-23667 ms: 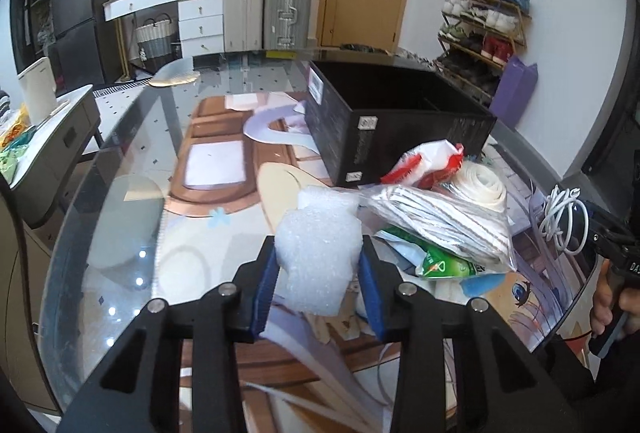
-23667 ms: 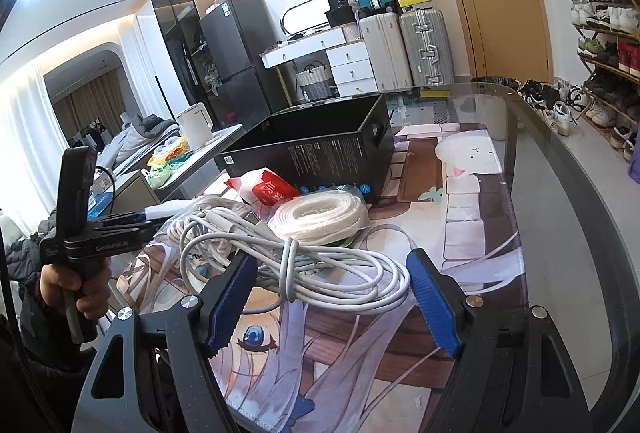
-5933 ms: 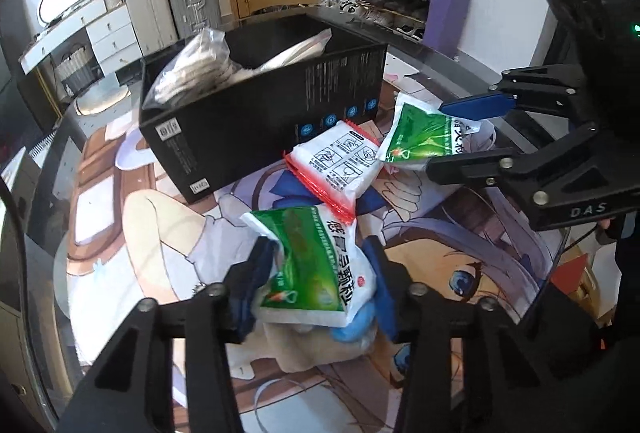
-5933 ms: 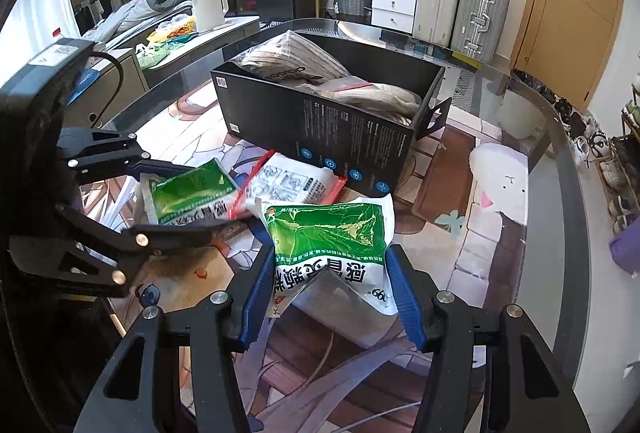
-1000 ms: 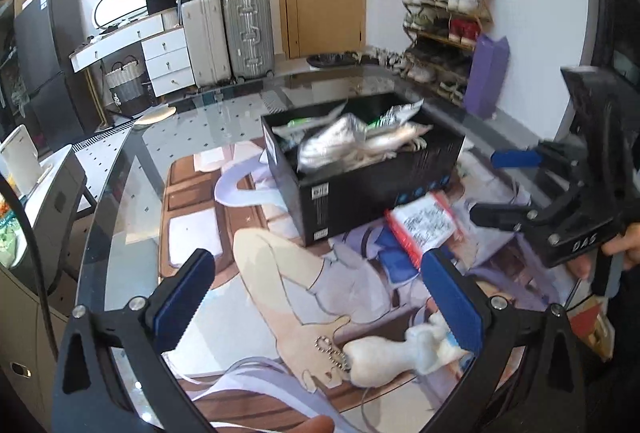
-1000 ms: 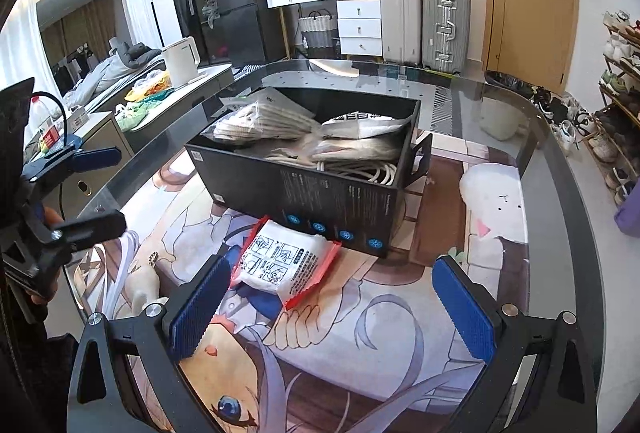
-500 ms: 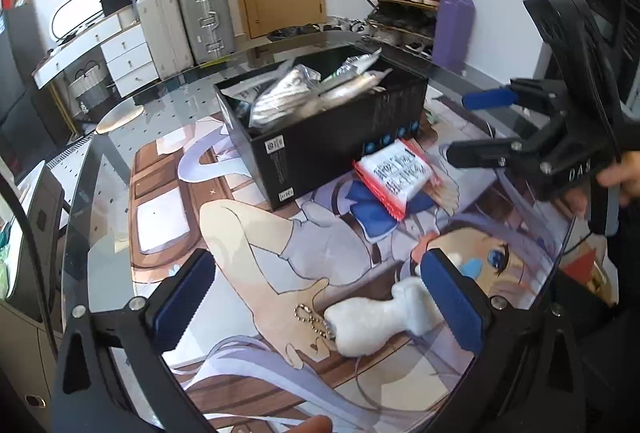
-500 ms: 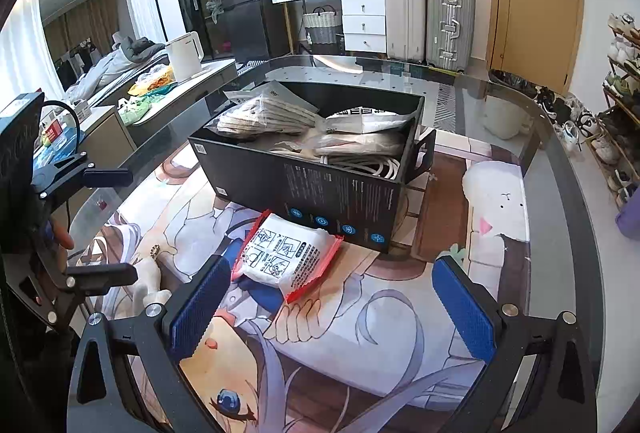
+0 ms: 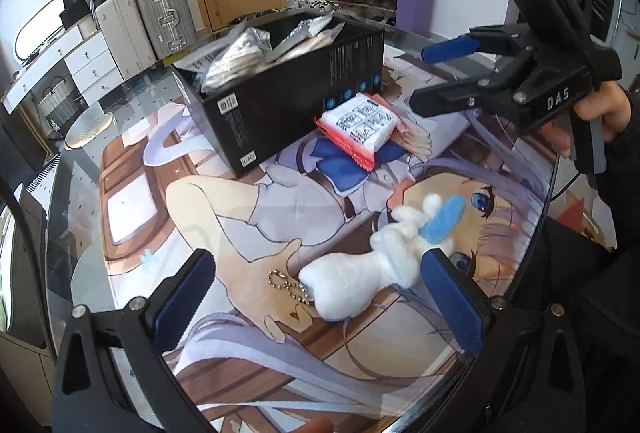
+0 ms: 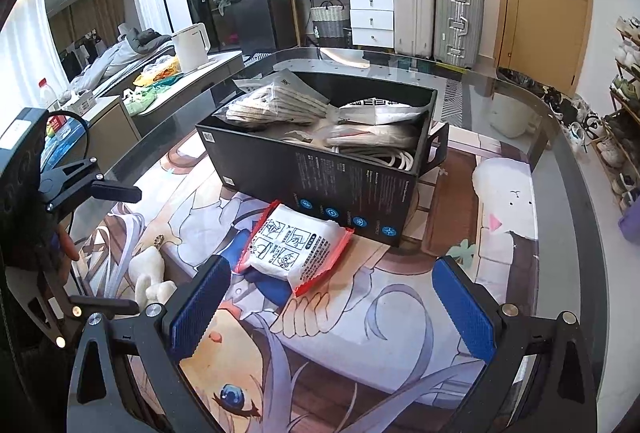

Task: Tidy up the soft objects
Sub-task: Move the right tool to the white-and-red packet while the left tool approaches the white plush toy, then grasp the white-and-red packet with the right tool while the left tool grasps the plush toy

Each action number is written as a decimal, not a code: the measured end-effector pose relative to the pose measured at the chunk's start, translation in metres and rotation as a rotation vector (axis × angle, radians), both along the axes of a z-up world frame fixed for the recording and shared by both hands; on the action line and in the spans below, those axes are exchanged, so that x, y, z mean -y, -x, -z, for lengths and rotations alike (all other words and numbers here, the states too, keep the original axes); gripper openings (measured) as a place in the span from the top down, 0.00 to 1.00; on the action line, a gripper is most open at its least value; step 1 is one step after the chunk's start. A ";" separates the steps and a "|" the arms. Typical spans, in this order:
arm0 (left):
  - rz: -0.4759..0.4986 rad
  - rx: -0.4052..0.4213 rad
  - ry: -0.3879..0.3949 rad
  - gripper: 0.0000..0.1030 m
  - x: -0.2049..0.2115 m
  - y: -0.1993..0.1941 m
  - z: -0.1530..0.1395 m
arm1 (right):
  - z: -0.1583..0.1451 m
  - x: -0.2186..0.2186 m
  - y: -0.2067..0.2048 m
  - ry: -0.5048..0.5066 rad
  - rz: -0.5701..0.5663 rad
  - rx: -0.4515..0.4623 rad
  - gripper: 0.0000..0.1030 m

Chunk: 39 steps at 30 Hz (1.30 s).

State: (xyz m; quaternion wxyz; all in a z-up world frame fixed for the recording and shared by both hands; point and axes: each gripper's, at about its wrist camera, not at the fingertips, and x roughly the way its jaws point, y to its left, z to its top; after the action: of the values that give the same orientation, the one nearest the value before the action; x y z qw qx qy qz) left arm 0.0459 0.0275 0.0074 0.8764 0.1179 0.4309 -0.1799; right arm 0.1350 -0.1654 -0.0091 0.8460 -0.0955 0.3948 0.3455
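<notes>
A black box point(image 9: 288, 101) holds several soft packets and a white cable; it also shows in the right wrist view point(image 10: 320, 169). A white packet with red edges point(image 9: 360, 123) leans on the box's front, also seen in the right wrist view point(image 10: 296, 247). A white plush toy point(image 9: 360, 281) with a blue part and a bead chain lies on the mat, just ahead of my open left gripper point(image 9: 320, 305), between its fingers' lines. My right gripper point(image 10: 328, 301) is open and empty, just short of the red-edged packet. The plush point(image 10: 150, 279) lies to its left.
The glass table point(image 10: 560, 169) carries a printed anime mat point(image 9: 240, 217). The table's near edge is close under both grippers. My right gripper's body point(image 9: 520, 81) hangs above the mat right of the box. Suitcases, drawers and a shoe rack stand beyond.
My left gripper has moved forward and down toward the plush toy, which now lies close between its fingers. My right gripper has edged closer to the red-edged packet. Both stay open.
</notes>
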 end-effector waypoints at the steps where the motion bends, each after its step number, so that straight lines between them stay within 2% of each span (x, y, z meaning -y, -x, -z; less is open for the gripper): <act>1: -0.007 -0.002 -0.004 0.00 0.000 -0.001 0.001 | 0.000 0.000 0.000 -0.002 0.001 -0.002 0.01; 7: -0.021 -0.006 0.013 0.00 -0.004 -0.005 0.001 | 0.007 -0.006 -0.002 0.005 0.004 -0.024 0.01; 14: -0.086 -0.004 0.011 0.00 -0.016 -0.010 0.000 | 0.024 -0.020 -0.008 0.015 0.043 -0.086 0.01; 21: -0.179 -0.005 0.020 0.00 -0.036 -0.019 -0.002 | 0.037 -0.046 -0.005 0.060 0.061 -0.087 0.01; 33: -0.168 0.002 0.027 0.00 -0.035 -0.019 -0.004 | 0.043 -0.059 -0.003 0.089 0.076 -0.072 0.01; 39: -0.117 -0.009 0.058 0.00 -0.025 -0.012 -0.008 | 0.043 -0.052 -0.010 0.096 0.106 -0.074 0.01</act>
State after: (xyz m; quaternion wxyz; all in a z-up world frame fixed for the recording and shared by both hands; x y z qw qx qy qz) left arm 0.0584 0.0529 0.0154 0.8865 0.0665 0.4357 -0.1412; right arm 0.1447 -0.1136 -0.0525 0.8424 -0.1023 0.4463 0.2842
